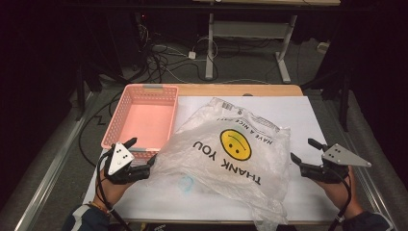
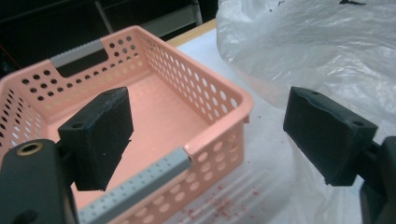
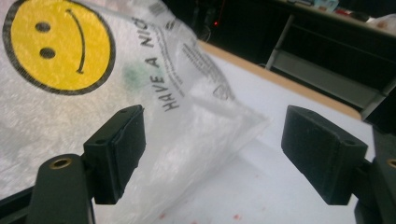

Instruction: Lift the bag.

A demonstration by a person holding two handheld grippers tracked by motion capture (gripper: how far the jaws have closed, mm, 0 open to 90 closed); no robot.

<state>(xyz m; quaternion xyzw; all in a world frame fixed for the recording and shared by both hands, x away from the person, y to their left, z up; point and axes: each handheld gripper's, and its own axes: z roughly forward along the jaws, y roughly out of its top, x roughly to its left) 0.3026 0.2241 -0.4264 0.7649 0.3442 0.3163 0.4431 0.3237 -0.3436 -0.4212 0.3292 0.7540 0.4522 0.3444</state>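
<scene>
Starting at the left side of the table: the left hand (image 1: 111, 188) comes up from the bottom edge with the wrist low, holding the left gripper (image 1: 142, 155) angled up and to the right, grey plate on top. Its jaws are spread wide with nothing between them. In the left gripper view one pad hangs over the near corner of the pink basket (image 2: 218, 91) and the other sits out over the edge of the plastic bag (image 2: 317, 42), no contact with either as far as I can see. That basket is perforated, with grey strips on its end rims, and it sits at the left rear of the white table sheet (image 1: 298, 108).

Middle of the table is the bag (image 1: 226, 159), lying flat and crinkled on the sheet (upside-down smiley and THANK YOU print from the high view). Its left edge lies just beside the basket.

Over on the right, the right hand (image 1: 339, 188) reaches in the same way, forearm slanting inward, with the right gripper (image 1: 304, 150) pointing left toward the bag's right edge. Jaws also wide apart and holding nothing; in the right gripper view the bag's corner (image 3: 187, 116) lies on the sheet beyond the gap, closer to the left pad
</scene>
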